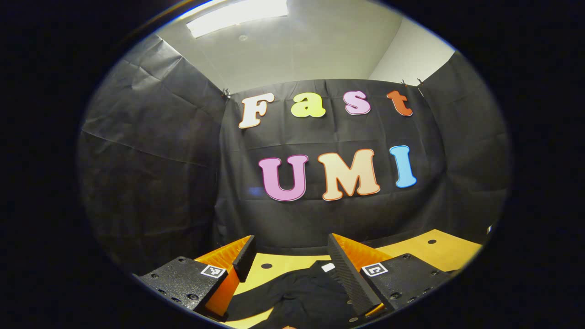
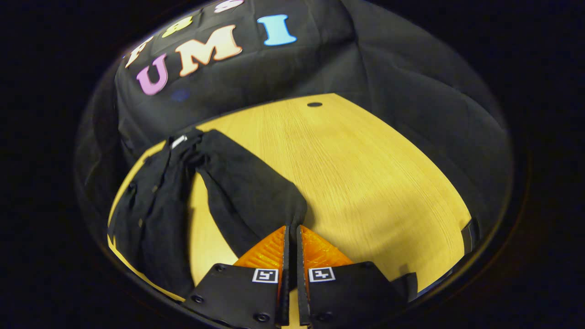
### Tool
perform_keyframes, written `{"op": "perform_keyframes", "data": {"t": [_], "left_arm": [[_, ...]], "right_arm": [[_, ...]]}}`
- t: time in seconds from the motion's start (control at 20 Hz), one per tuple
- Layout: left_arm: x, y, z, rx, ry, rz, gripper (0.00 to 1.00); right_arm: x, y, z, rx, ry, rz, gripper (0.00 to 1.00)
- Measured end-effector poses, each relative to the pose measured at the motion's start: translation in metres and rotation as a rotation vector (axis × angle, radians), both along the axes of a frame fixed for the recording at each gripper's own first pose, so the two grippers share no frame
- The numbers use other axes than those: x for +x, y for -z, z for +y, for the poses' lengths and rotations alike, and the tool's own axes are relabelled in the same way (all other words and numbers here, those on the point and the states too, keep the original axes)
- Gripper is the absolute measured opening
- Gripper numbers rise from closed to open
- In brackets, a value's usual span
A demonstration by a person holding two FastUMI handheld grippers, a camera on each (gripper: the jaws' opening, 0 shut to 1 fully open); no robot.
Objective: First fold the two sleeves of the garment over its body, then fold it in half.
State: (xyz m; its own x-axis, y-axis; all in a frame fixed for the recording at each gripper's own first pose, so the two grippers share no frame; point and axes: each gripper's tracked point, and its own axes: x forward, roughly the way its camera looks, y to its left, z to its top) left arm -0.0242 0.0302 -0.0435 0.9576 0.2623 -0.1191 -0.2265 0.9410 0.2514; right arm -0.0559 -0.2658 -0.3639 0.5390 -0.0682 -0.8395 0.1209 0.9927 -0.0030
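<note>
I've got the right gripper (image 2: pixel 290 228) clamped, I think, on the sleeve (image 2: pixel 249 192) cuff, left gripper (image 1: pixel 289 256) spread above the garment (image 2: pixel 155 205), so I carry it low across that body.

A garment (image 2: pixel 155 214) lay on the counter (image 2: pixel 365 183), toward its left side in the right gripper view. One sleeve (image 2: pixel 247 192) stretched out from the garment's body to the right tool (image 2: pixel 291 233), whose fingers were closed on the sleeve's end. In the left gripper view, the left tool (image 1: pixel 288 258) hung above the garment, fingers apart.
</note>
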Motion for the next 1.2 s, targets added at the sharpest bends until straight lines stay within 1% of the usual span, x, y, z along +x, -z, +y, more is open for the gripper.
{"op": "perform_keyframes", "data": {"t": [0.05, 0.1, 0.25, 0.35, 0.4, 0.45, 0.5, 0.6, 0.75, 0.8, 0.85, 0.9, 1.05, 1.1, 1.2], "left_arm": [[-0.002, 0.001, 0.008, -0.002, -0.006, 0.007, 0.92], [-0.005, 0.001, 0.016, -0.004, -0.011, 0.008, 0.94], [-0.011, 0.0, 0.043, -0.014, -0.039, 0.007, 0.94], [-0.017, 0.001, 0.061, -0.017, -0.058, 0.007, 0.92], [-0.019, 0.001, 0.07, -0.017, -0.068, 0.009, 0.94], [-0.022, 0.001, 0.078, -0.018, -0.075, 0.013, 0.92], [-0.025, 0.002, 0.085, -0.018, -0.081, 0.015, 0.94], [-0.03, 0.002, 0.101, -0.018, -0.092, 0.022, 0.94], [-0.039, 0.005, 0.124, -0.022, -0.112, 0.033, 0.94], [-0.042, 0.006, 0.132, -0.027, -0.121, 0.034, 0.94], [-0.045, 0.008, 0.14, -0.033, -0.132, 0.036, 0.92], [-0.049, 0.01, 0.148, -0.039, -0.142, 0.04, 0.94], [-0.06, 0.017, 0.173, -0.049, -0.165, 0.058, 0.94], [-0.064, 0.019, 0.181, -0.048, -0.174, 0.063, 0.92], [-0.069, 0.02, 0.199, -0.043, -0.189, 0.069, 0.94]], "right_arm": [[0.013, -0.014, 0.011, -0.002, 0.005, -0.054, 0.11], [0.028, -0.026, 0.018, -0.01, 0.004, -0.09, 0.1], [0.054, -0.059, 0.045, -0.007, -0.013, -0.173, 0.1], [0.073, -0.078, 0.068, -0.009, -0.039, -0.225, 0.1], [0.082, -0.088, 0.079, -0.014, -0.051, -0.254, 0.1], [0.092, -0.098, 0.091, -0.013, -0.069, -0.3, 0.1], [0.098, -0.107, 0.104, -0.014, -0.083, -0.317, 0.1], [0.11, -0.12, 0.133, -0.008, -0.125, -0.353, 0.1], [0.123, -0.129, 0.178, -0.008, -0.194, -0.376, 0.1], [0.125, -0.13, 0.194, -0.007, -0.218, -0.38, 0.13], [0.127, -0.13, 0.207, -0.006, -0.241, -0.381, 0.13], [0.13, -0.13, 0.22, -0.006, -0.259, -0.38, 0.1], [0.14, -0.133, 0.262, 0.008, -0.307, -0.407, 0.1], [0.143, -0.132, 0.276, 0.011, -0.325, -0.406, 0.1], [0.147, -0.13, 0.301, 0.017, -0.356, -0.407, 0.1]]}}
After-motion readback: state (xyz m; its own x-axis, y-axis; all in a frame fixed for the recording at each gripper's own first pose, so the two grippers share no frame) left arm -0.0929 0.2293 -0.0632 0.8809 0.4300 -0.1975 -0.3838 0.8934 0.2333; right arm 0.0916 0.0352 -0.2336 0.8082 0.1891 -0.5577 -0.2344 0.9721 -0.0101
